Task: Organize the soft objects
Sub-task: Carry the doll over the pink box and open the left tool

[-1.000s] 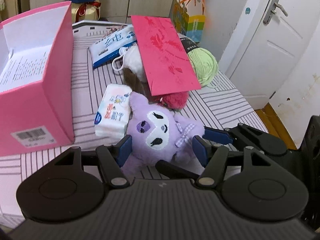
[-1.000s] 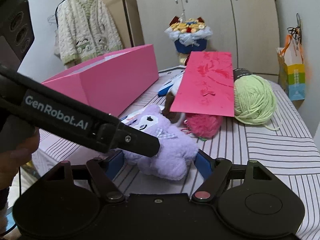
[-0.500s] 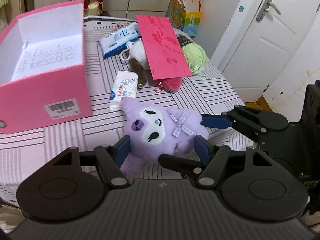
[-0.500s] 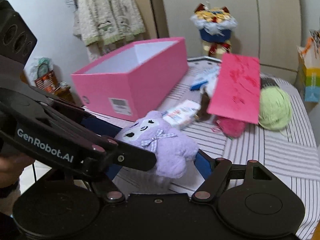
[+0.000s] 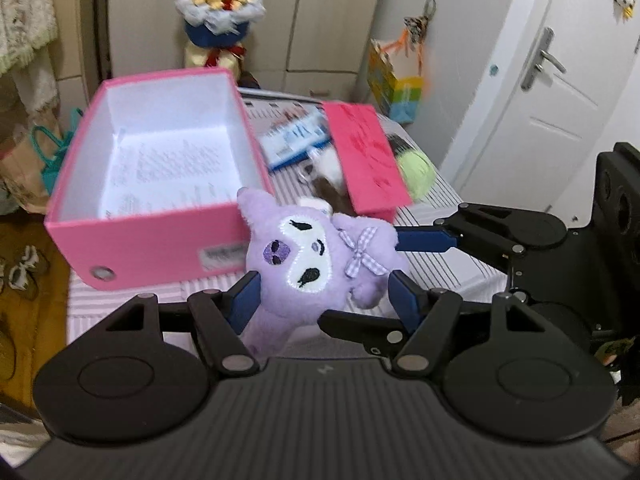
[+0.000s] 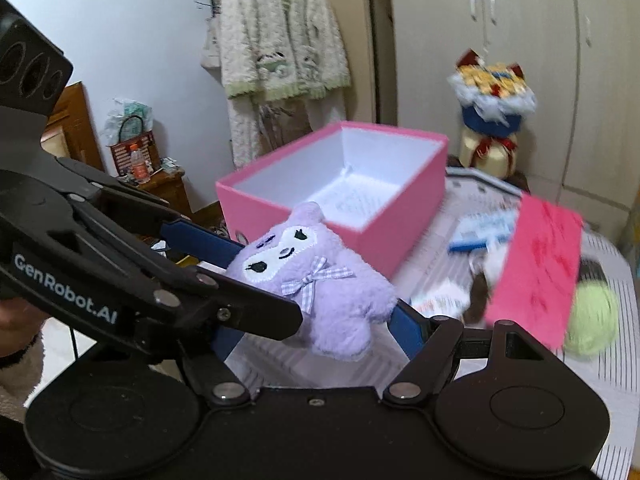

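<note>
Purple plush toy [image 5: 316, 264]: one, lifted clear of the striped desk [image 5: 448, 200], in front of the pink box; white face patch, checked lilac bow at its neck.
Left claw [image 5: 324, 296]: its blue pads press the plush from both sides at a middling width, so it is holding the toy.
Right claw [image 6: 316, 320]: spread wide around the same plush; one blue pad touches the toy's lower side, the other pad is hidden behind the left tool, so whether it truly pinches I cannot tell.
Pink box [image 5: 160, 184]: one, open-topped, white inside, a printed sheet lying on its floor; a barcode sticker on the near wall, too blurred to read.
Red card [image 5: 368, 160]: one, leaning over the pile of things on the desk.
Green yarn ball [image 6: 588, 320]: one, just beside the red card.
Blue-and-white packet [image 6: 480, 232]: one on the desk, print blurred.
Tissue packet [image 6: 436, 302]: one, partly hidden, print unreadable.
Writing: "GenRobot.AI" in white on the left tool's arm, seen from the right wrist.
Cardigan [image 6: 280, 36]: one, cream with green trim, on a hanger.
Bouquet [image 6: 492, 92]: one, blue wrap, by the wardrobe.
Person: a sleeve and hand [image 6: 16, 320] at the left edge.
</note>
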`<state>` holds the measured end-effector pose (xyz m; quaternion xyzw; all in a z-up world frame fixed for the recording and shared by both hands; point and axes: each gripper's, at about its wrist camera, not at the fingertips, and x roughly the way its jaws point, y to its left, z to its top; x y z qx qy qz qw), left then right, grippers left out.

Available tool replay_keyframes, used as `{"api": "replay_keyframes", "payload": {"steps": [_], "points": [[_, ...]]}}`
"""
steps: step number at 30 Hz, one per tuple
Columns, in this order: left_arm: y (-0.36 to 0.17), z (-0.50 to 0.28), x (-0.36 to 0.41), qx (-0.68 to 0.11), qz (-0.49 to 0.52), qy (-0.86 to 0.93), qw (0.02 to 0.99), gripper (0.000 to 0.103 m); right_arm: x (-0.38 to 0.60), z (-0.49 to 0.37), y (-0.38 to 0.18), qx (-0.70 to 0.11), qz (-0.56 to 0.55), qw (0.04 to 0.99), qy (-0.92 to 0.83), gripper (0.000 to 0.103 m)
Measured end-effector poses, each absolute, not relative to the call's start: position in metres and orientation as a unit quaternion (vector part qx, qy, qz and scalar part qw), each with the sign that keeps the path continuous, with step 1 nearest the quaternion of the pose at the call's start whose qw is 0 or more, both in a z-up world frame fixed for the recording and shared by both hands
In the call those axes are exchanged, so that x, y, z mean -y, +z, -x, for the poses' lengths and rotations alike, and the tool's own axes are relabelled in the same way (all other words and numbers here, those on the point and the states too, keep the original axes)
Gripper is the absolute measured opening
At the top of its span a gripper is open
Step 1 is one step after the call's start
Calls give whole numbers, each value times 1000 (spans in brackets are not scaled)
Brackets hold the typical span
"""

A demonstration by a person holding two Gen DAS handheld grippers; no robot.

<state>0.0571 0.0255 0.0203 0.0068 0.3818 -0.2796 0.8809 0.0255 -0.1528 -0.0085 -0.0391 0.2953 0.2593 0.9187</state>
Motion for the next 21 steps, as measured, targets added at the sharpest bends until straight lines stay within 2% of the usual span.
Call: {"api": "replay_keyframes", "payload": {"steps": [11, 21], "points": [[52, -148, -55, -359, -21, -276, 891, 68, 118, -104, 24, -230, 75, 930, 275, 80], [33, -263, -59, -393, 19, -264, 881, 68, 106, -210, 21, -260, 117, 920, 269, 79]]}}
